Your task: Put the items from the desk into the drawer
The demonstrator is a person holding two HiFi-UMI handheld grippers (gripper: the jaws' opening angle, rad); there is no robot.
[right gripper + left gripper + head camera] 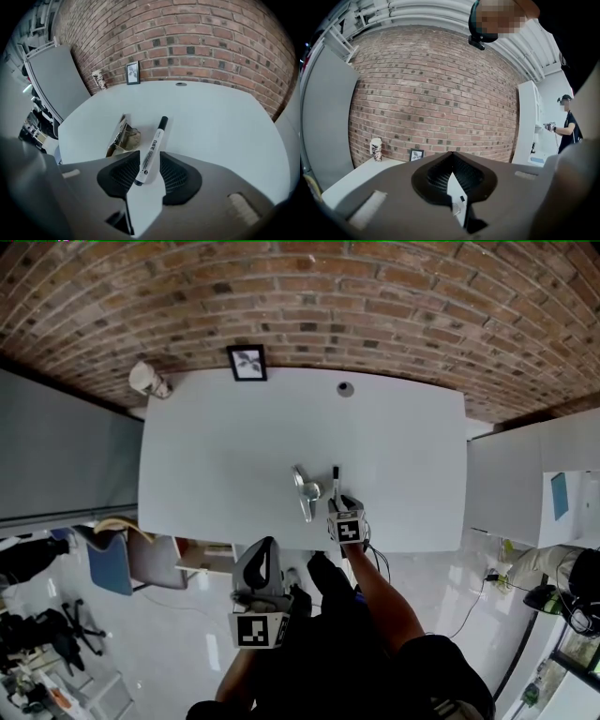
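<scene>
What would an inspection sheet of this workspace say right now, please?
Surface: white desk, standing against the wall.
Job's things: marker and shiny metal object, side by side near the front edge.
Clutter: picture frame, cup and round grommet along the back.
Grippers: right hand-held gripper open, jaws either side of the marker's end, not pressing; left hand-held gripper shut, empty, in front of the desk.
Cables: one cable on the floor, right of the desk.
Surroundings: brick wall behind, blue chair left, white cabinet right.
</scene>
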